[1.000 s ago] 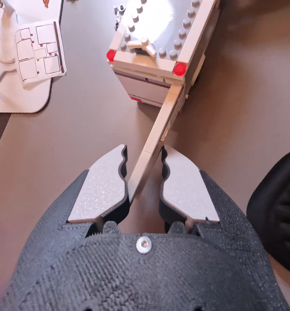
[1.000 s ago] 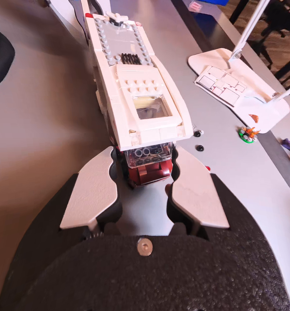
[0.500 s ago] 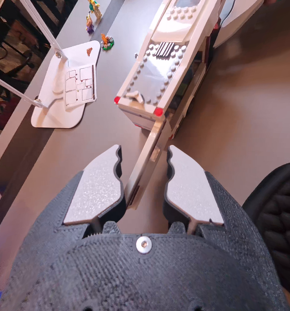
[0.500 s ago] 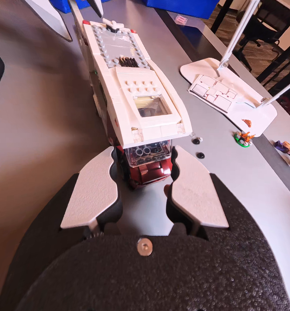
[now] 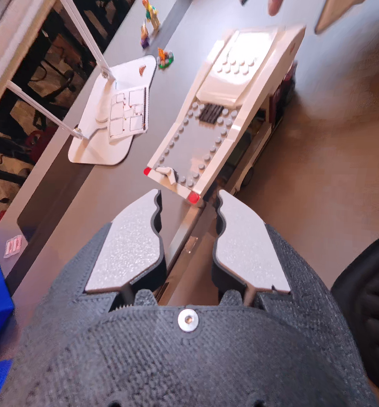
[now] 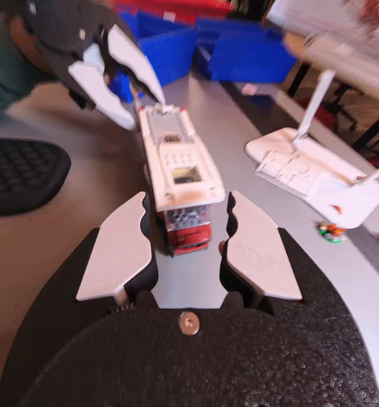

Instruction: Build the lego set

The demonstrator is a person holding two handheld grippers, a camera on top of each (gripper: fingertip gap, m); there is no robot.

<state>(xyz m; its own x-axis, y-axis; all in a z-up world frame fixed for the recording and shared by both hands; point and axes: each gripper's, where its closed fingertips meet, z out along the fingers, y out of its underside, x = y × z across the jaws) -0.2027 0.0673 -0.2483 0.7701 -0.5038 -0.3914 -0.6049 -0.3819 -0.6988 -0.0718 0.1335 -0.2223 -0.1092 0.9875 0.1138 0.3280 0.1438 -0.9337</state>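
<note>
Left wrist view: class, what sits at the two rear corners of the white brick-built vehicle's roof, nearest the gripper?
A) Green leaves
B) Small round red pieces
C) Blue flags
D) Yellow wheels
B: a small round red piece marks one rear corner of the white brick-built vehicle and a second red piece marks the other, just ahead of the left gripper.

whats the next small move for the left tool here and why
Probably close the left tool gently on the open door panel of the white brick camper van. The panel runs between the fingers, but there looks to be a gap on each side, so nothing is gripped. The right tool stands open around the van's red front, the view blurred.
</note>
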